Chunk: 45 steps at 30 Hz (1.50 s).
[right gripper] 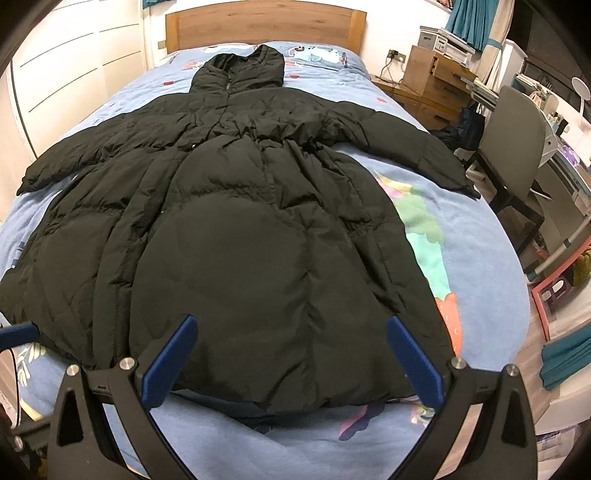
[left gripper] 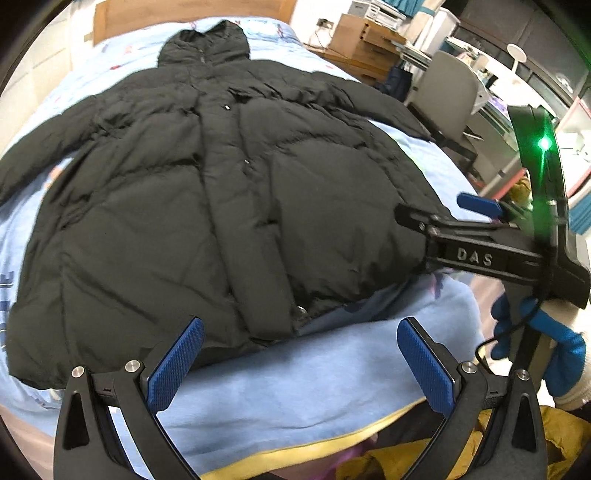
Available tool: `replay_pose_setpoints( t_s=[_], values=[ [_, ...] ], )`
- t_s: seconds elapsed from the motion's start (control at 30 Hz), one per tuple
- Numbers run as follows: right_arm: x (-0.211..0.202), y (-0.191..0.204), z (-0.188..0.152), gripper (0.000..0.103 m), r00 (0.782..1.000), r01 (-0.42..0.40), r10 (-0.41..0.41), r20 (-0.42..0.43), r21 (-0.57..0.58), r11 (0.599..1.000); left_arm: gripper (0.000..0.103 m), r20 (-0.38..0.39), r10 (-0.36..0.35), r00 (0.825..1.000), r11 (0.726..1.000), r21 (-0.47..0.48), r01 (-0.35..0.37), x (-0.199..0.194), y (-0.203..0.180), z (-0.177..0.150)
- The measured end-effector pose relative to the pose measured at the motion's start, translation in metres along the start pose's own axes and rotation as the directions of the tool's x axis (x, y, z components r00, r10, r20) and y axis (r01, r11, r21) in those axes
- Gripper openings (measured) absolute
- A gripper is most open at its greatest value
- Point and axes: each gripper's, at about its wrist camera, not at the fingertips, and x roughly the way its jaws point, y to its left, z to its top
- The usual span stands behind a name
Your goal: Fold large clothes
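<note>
A long black padded coat [right gripper: 236,236] lies spread flat, front side up, on a bed covered by a light blue patterned sheet [right gripper: 476,258]; it fills the middle of both views. The hood [right gripper: 240,68] points toward the wooden headboard [right gripper: 264,26] at the top centre of the right wrist view, and both sleeves are stretched outward, one to the middle left edge, the other toward the middle right. The hem sits near the lower part of each frame, close to the foot edge of the bed. The closed front placket runs down the centre with small snap studs visible in the left wrist view. The left gripper [left gripper: 300,363] occupies the bottom of the left wrist view, its blue-padded fingers [left gripper: 177,365] spread wide apart and holding nothing; the left pad overlaps the coat's hem edge in the picture, though contact cannot be confirmed. The right gripper [right gripper: 291,360] occupies the bottom of the right wrist view, its fingers likewise wide apart and empty, positioned above the hem. In the left wrist view the same right gripper [left gripper: 439,210] appears at the middle right, beside the coat's lower corner, carried by a hand in a blue glove [left gripper: 546,350]. A grey chair [right gripper: 517,125] and a desk stand at the upper right, beside the bed.
</note>
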Motion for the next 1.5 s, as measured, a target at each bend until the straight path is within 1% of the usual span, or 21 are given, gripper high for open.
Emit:
replay_pose_setpoints(
  t_s=[0.07,0.23,0.5,0.8,1.2,1.5],
  values=[
    [0.000,0.000,0.001,0.103,1.000,0.007,-0.007,0.003,0.000,1.000,0.102,-0.018,-0.031,0.999,0.999,0.011,0.031,0.003,-0.004,-0.001],
    [-0.002,0.000,0.005,0.103,1.000,0.014,-0.015,0.022,0.003,1.000,0.102,-0.044,-0.080,0.996,0.996,0.031,0.082,0.009,-0.011,-0.005],
    [0.002,0.004,0.008,0.103,0.999,0.046,-0.045,0.008,-0.006,0.999,0.102,-0.093,-0.139,0.986,0.990,-0.006,0.139,0.020,-0.002,-0.009],
    [0.007,0.010,0.014,0.103,0.997,0.074,-0.074,-0.005,-0.024,0.997,0.102,-0.153,-0.198,0.968,0.980,-0.049,0.192,0.034,0.006,-0.014],
    [0.011,0.013,0.021,0.103,0.996,0.087,-0.087,0.002,-0.029,0.996,0.102,-0.213,-0.215,0.953,0.976,-0.077,0.203,0.045,0.011,-0.014],
    [0.018,0.014,0.022,0.103,0.997,0.082,-0.083,-0.010,-0.034,0.996,0.102,-0.234,-0.212,0.949,0.976,-0.091,0.196,0.051,0.014,-0.013]
  ],
)
